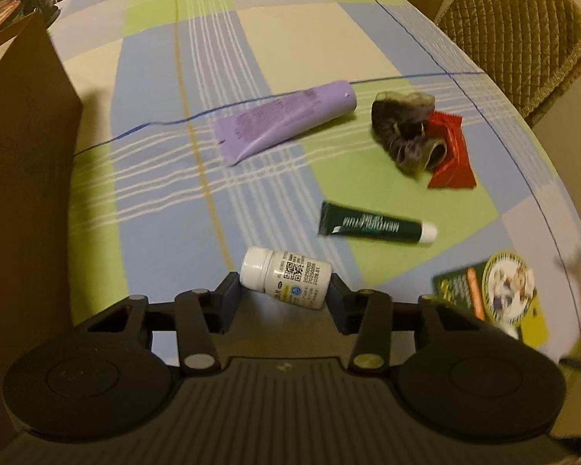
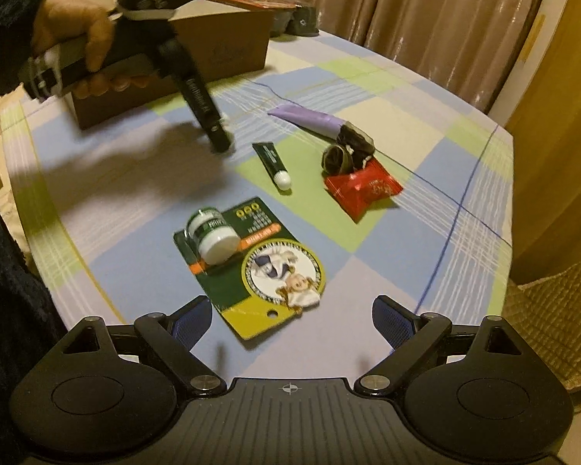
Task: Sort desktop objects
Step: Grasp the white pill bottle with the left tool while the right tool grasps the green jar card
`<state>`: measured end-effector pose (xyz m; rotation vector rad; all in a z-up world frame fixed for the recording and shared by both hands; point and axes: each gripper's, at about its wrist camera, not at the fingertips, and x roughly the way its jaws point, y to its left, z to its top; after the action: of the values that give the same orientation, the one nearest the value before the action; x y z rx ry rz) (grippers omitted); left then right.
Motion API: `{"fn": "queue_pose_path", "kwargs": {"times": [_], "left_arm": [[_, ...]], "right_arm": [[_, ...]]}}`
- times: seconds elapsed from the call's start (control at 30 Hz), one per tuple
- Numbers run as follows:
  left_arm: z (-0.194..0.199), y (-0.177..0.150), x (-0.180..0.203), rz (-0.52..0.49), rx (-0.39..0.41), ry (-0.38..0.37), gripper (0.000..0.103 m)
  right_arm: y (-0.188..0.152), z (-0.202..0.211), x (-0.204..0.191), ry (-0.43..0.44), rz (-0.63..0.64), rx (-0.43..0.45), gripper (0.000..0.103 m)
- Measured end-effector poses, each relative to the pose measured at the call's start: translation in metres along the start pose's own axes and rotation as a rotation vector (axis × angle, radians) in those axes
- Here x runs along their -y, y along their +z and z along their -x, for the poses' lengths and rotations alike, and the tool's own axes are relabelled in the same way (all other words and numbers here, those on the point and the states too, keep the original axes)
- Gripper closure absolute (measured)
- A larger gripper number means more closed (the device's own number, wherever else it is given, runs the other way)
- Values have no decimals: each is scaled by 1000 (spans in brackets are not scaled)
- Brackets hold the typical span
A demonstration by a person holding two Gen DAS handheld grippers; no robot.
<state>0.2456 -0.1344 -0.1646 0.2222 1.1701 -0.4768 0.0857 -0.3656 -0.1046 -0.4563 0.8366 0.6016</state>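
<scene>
The desk (image 2: 426,124) is carrying everything under a checked cloth, and the brown box (image 1: 23,155) at its far left is looking like the place things are going. The biggest risk is sitting in the left hand-held gripper (image 1: 284,285): its two blue pads are pinching a white bottle (image 1: 286,275) across the body, cap pointing left, and the bottle is round and smooth, so I am guessing it could roll or squirt out of that narrow hold if the person's hand (image 2: 77,38) is swinging fast toward the box. The blur in both views is suggesting quick motion, which is making a slip likelier, and a dropped bottle could knock the green tube (image 1: 375,224) or roll toward the desk edge. The right hand-held gripper (image 2: 290,321) is hanging spread wide and empty above the card (image 2: 251,267), touching nothing; closing there could be catching the card's flat edge badly or tipping the jar (image 2: 213,238) packed on it. The purple tube (image 1: 286,120), scrunchie (image 1: 406,131) and red packet (image 1: 451,151) are lying further off, the scrunchie overlapping the packet.
</scene>
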Motion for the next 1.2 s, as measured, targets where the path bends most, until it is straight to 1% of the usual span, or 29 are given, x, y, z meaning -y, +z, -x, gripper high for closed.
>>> {"fn": "queue_pose_path", "kwargs": {"times": [0.07, 0.1, 0.13, 0.17, 0.23, 0.33, 0.43, 0.5, 0.73, 0.77, 0.8, 0.83, 0.87, 0.97, 1.0, 1.03, 1.07, 1.13, 1.2], "left_arm": [[3, -3, -1, -8, 1, -20, 60], [4, -4, 0, -11, 8, -21, 57], [5, -4, 1, -16, 17, -21, 47], [4, -3, 3, -26, 26, -11, 43], [1, -2, 6, -53, 38, 17, 43], [-4, -3, 11, -98, 27, 16, 58], [0, -7, 14, -131, 45, 23, 58], [7, -8, 13, -125, 53, 4, 58], [48, -8, 13, -140, 105, -4, 58], [53, -8, 13, -138, 112, -1, 58], [59, -8, 12, -136, 119, 2, 58], [64, -8, 12, -134, 127, 5, 58], [69, -9, 11, -131, 133, 8, 58], [81, -12, 7, -117, 149, 13, 58], [84, -14, 6, -111, 153, 13, 58], [86, -15, 4, -106, 156, 13, 58], [88, -17, 3, -102, 158, 14, 58], [91, -19, 1, -96, 160, 17, 58], [94, -21, -1, -92, 162, 19, 58]], "right_arm": [[4, -3, -1, 12, 3, 2, 11], [5, -4, -2, 17, 6, 1, 11], [7, -6, -3, 24, 9, -1, 11], [8, -7, -4, 30, 14, -2, 11], [10, -8, -6, 41, 29, -2, 11], [12, -9, -9, 59, 38, 1, 11], [15, -11, -10, 85, 35, 6, 11], [18, -14, -12, 106, 44, 9, 11], [36, -34, -22, 175, 124, 27, 11], [38, -38, -23, 187, 131, 22, 18], [41, -42, -23, 200, 138, 16, 29], [44, -46, -23, 213, 146, 11, 43], [46, -51, -23, 218, 149, -2, 46], [48, -62, -25, 238, 169, -23, 46], [49, -65, -25, 246, 171, -33, 50], [49, -70, -26, 246, 173, -53, 66], [48, -75, -27, 242, 175, -73, 71], [48, -77, -27, 249, 166, -76, 71], [49, -78, -29, 230, 161, -81, 72]]}}
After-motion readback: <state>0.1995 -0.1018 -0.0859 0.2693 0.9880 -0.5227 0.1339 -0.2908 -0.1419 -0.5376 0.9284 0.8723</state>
